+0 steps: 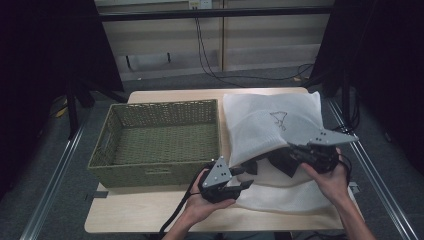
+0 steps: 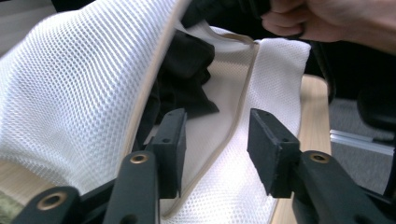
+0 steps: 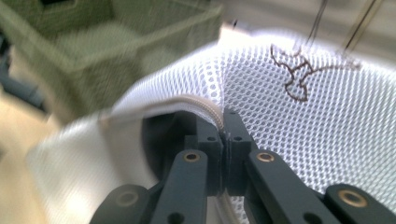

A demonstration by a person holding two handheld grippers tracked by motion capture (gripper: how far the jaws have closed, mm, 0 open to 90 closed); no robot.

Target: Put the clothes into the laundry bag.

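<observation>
my right gripper (image 3: 223, 133) is clamped on the mesh laundry bag's (image 1: 272, 125) upper rim; my left gripper (image 2: 215, 140) stands part open, straddling its lower rim.

Dim room with black surrounds; the white mesh bag (image 1: 270, 125) glares slightly; right gripper view is motion-blurred at left, the basket (image 3: 93, 51) smeared

You're working a white mesh bag (image 1: 272, 125) with a honeycomb weave, beige piping along its rim and a small brown outline drawing; black cloth (image 2: 184, 74) sits inside, beside an olive-green woven basket (image 1: 155, 170) on your pale wood desk (image 1: 150, 212)
</observation>
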